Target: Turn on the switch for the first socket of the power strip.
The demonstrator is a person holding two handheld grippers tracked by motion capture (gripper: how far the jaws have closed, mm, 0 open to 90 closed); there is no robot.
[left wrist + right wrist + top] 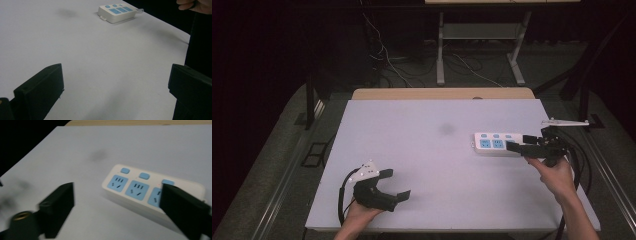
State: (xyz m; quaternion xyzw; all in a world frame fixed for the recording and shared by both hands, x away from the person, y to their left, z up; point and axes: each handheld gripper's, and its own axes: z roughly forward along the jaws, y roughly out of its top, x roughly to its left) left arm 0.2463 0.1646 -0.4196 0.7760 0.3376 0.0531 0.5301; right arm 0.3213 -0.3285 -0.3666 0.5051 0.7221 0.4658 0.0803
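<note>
Right claw gaping beside power strip, left claw open on desk: careless sweep risks nudging strip off edge.

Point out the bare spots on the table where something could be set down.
Free: the pale grey tabletop between the left tool and the white three-socket power strip, plus the far left corner. Crowded: the right edge, around the strip and right tool.
</note>
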